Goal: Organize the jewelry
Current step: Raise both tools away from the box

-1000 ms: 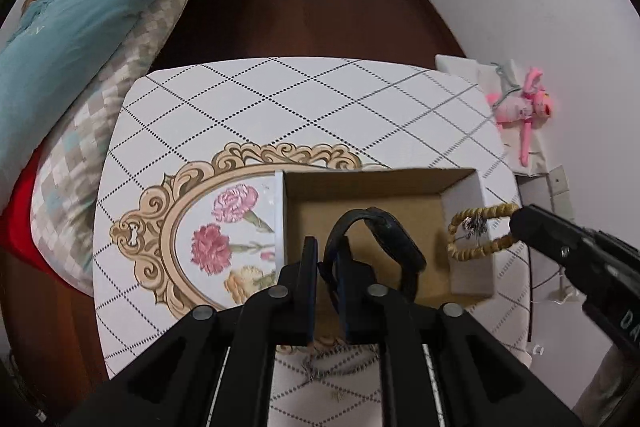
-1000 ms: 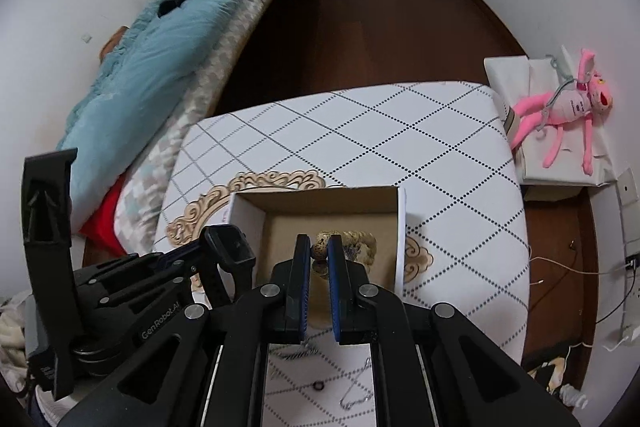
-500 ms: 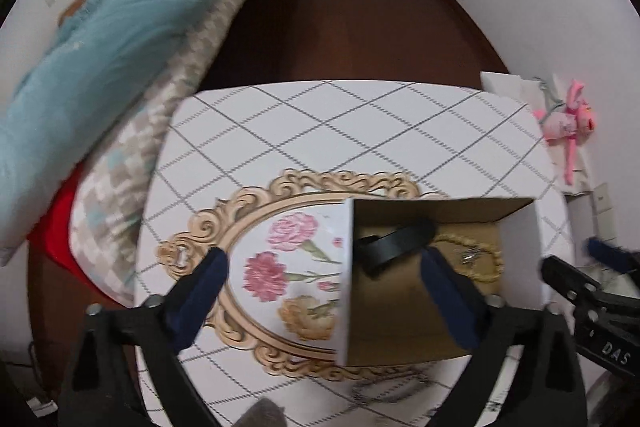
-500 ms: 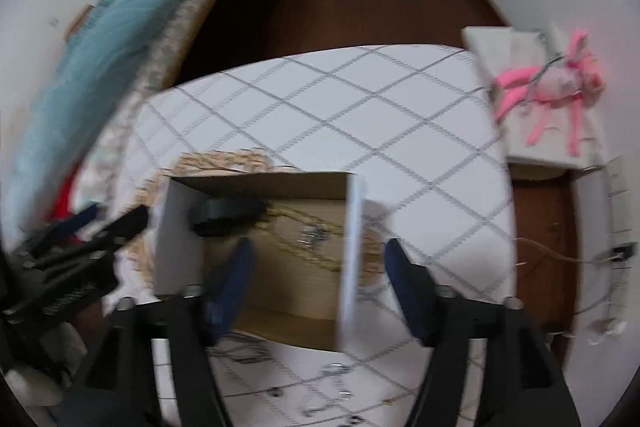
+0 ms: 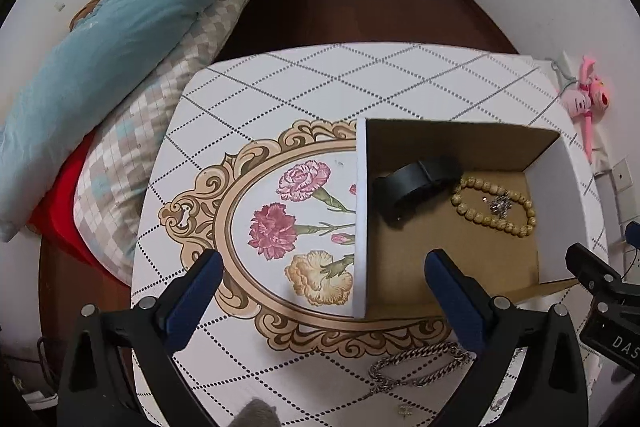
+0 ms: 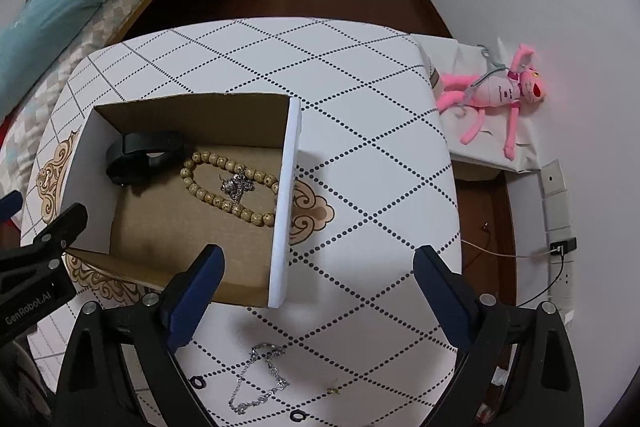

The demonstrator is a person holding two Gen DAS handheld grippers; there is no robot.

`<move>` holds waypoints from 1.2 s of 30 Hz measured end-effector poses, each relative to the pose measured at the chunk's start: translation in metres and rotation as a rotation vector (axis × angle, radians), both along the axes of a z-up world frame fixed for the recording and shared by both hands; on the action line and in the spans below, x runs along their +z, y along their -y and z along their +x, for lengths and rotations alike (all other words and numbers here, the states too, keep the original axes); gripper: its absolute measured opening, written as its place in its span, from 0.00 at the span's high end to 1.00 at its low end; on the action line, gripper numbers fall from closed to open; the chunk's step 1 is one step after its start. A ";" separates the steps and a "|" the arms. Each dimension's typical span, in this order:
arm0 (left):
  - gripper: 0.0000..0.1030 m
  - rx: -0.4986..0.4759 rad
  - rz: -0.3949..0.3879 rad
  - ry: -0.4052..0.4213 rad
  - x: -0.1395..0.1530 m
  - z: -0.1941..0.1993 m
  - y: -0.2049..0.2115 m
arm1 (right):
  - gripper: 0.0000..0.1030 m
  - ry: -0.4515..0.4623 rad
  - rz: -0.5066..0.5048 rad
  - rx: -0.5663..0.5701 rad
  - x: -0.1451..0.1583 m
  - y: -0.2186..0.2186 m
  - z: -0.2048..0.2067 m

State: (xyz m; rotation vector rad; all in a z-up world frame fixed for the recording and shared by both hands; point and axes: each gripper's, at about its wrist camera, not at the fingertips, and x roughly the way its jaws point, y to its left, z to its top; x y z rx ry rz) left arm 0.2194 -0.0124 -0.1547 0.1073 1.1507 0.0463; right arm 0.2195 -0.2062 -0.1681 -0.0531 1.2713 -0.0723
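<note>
An open cardboard box (image 5: 361, 211) (image 6: 284, 211) stands on the patterned table. Inside lie a black wristband (image 5: 416, 183) (image 6: 140, 157), a wooden bead bracelet (image 5: 494, 205) (image 6: 224, 183) and a small silver pendant (image 5: 500, 203) (image 6: 238, 185). My left gripper (image 5: 324, 303) is open and empty above the table's near edge, over the box's left wall. My right gripper (image 6: 316, 299) is open and empty over the box's right wall. A thick silver chain (image 5: 420, 367) lies in front of the box. A thin silver chain (image 6: 258, 381) and small dark rings (image 6: 298, 415) lie near the right gripper.
A bed with a teal duvet (image 5: 100, 67) stands left of the table. A pink plush toy (image 6: 496, 93) lies on a low white box at the right by the wall. Cables and a wall socket (image 6: 554, 183) are at the right. Dark wooden floor lies beyond.
Both grippers let go of the black wristband and the bead bracelet into the box, opened wide and pulled back. The two pieces now lie on the box floor.
</note>
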 end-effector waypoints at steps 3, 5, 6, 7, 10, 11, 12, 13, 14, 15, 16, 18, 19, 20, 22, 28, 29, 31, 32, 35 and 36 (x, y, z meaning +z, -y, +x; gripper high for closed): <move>0.00 0.005 -0.006 0.027 0.010 -0.007 0.002 | 0.06 0.028 -0.004 -0.012 0.008 0.001 -0.007; 0.00 0.006 -0.014 0.047 0.019 -0.014 0.003 | 0.06 0.055 -0.005 -0.022 0.017 0.002 -0.012; 0.00 0.007 -0.016 0.055 0.022 -0.017 0.003 | 0.06 0.065 -0.007 -0.025 0.021 0.002 -0.014; 0.00 0.007 -0.020 0.064 0.026 -0.020 0.004 | 0.06 0.080 -0.010 -0.027 0.027 0.003 -0.017; 0.00 0.009 -0.029 0.089 0.041 -0.031 0.005 | 0.06 0.117 -0.007 -0.030 0.043 0.005 -0.025; 0.00 0.010 -0.035 0.099 0.047 -0.035 0.005 | 0.06 0.133 -0.013 -0.032 0.049 0.005 -0.030; 0.00 0.011 -0.040 0.111 0.053 -0.039 0.005 | 0.06 0.143 -0.014 -0.034 0.053 0.006 -0.033; 0.00 0.010 -0.043 0.124 0.059 -0.043 0.006 | 0.06 0.155 -0.010 -0.038 0.059 0.006 -0.038; 0.00 0.008 -0.048 0.136 0.064 -0.047 0.006 | 0.06 0.164 -0.008 -0.041 0.064 0.006 -0.040; 0.00 0.007 -0.051 0.145 0.070 -0.050 0.007 | 0.06 0.177 -0.008 -0.043 0.069 0.007 -0.044; 0.00 0.006 -0.055 0.154 0.075 -0.053 0.006 | 0.06 0.191 -0.009 -0.046 0.075 0.007 -0.049; 0.00 0.004 -0.068 0.171 0.085 -0.060 0.006 | 0.06 0.221 -0.010 -0.052 0.088 0.008 -0.058; 0.00 0.004 -0.078 0.177 0.090 -0.063 0.005 | 0.06 0.235 -0.010 -0.055 0.094 0.009 -0.061; 0.00 0.003 -0.083 0.188 0.097 -0.067 0.005 | 0.06 0.251 -0.003 -0.059 0.101 0.010 -0.067; 0.00 0.002 -0.095 0.204 0.107 -0.073 0.004 | 0.06 0.275 -0.002 -0.064 0.114 0.010 -0.074; 0.00 0.002 -0.124 0.227 0.129 -0.091 0.000 | 0.06 0.332 0.010 -0.064 0.145 0.008 -0.095; 0.00 0.006 -0.126 0.227 0.130 -0.092 0.000 | 0.06 0.339 0.017 -0.065 0.149 0.008 -0.099; 0.00 0.012 -0.127 0.220 0.131 -0.097 -0.002 | 0.06 0.339 0.037 -0.069 0.153 0.010 -0.104; 0.00 0.016 -0.125 0.217 0.129 -0.099 -0.003 | 0.06 0.333 0.050 -0.072 0.154 0.010 -0.106; 0.00 0.023 -0.110 0.205 0.117 -0.105 -0.006 | 0.06 0.296 0.084 -0.090 0.145 0.016 -0.113; 0.00 0.031 -0.102 0.192 0.109 -0.107 -0.007 | 0.06 0.280 0.091 -0.095 0.139 0.017 -0.115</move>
